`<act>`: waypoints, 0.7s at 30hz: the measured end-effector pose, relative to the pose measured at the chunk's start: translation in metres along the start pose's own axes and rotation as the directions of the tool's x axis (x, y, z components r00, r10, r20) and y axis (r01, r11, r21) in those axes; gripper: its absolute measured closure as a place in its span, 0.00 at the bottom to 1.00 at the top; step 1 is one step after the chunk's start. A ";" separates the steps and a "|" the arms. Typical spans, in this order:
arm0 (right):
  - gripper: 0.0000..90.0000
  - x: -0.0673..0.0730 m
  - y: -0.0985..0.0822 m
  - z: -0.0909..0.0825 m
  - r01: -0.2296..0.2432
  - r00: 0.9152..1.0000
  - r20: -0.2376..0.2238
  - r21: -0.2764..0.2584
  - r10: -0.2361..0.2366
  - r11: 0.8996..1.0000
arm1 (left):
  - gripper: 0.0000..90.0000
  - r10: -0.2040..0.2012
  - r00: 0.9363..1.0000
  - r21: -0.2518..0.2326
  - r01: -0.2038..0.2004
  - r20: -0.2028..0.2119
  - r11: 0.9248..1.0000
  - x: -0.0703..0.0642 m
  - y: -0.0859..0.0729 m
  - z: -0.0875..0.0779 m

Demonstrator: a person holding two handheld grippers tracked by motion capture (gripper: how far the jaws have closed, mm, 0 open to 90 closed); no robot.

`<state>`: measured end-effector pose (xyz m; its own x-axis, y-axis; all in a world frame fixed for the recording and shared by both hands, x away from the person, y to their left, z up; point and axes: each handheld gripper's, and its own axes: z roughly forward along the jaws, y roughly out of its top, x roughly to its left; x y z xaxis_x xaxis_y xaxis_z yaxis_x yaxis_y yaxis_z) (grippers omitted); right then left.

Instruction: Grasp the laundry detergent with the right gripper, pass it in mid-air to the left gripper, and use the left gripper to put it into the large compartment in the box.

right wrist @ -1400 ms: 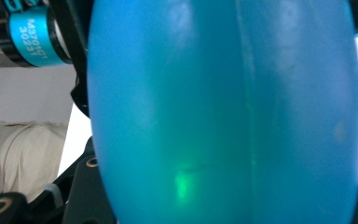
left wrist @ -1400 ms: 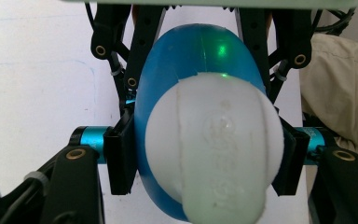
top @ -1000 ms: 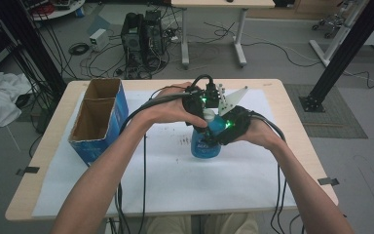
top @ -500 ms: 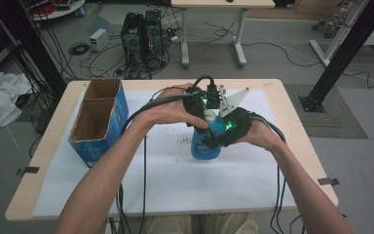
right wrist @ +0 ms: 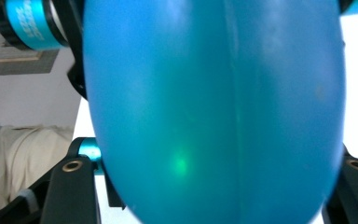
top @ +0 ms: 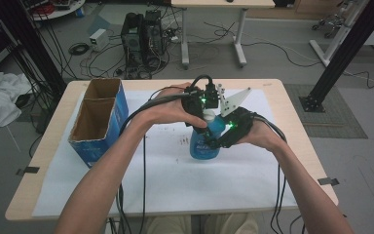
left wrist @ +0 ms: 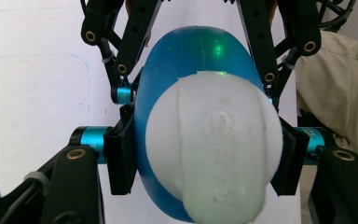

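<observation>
A blue plastic bottle (top: pixel 203 145) with a white cap (top: pixel 208 117) stands upright on the paper-covered table (top: pixel 272 87). My left gripper (top: pixel 203 111) comes down from above and is shut on the cap (left wrist: pixel 214 149), one pad on each side of it. My right gripper (top: pixel 215 139) reaches in from the right at the bottle's body (right wrist: pixel 214 112). Its jaws have just been opening and flank the blue body (left wrist: pixel 191 51), which is still between them. The bottle hides its pads.
A blue cardboard box (top: pixel 97 122) with two open compartments stands at the table's left side. White paper (top: pixel 175 185) covers most of the tabletop. Black cables (top: pixel 141 161) trail from both grippers toward the front edge.
</observation>
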<state>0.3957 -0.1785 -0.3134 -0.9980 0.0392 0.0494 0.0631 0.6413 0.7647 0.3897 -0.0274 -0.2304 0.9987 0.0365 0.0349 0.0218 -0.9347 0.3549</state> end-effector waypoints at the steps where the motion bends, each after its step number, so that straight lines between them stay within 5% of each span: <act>1: 0.34 -0.001 0.003 0.002 0.009 1.000 -0.008 0.001 -0.009 1.000 | 0.42 -0.007 1.000 -0.007 0.007 0.005 1.000 -0.001 0.000 0.001; 21: 0.25 0.004 -0.006 -0.012 -0.020 0.999 0.046 0.039 0.018 0.999 | 0.42 -0.020 1.000 0.009 0.020 0.004 1.000 -0.004 -0.009 -0.012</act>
<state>0.3911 -0.1913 -0.3103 -0.9957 0.0865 0.0336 0.0831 0.6697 0.7379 0.3849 -0.0146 -0.2225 0.9982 0.0542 0.0238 0.0426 -0.9368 0.3473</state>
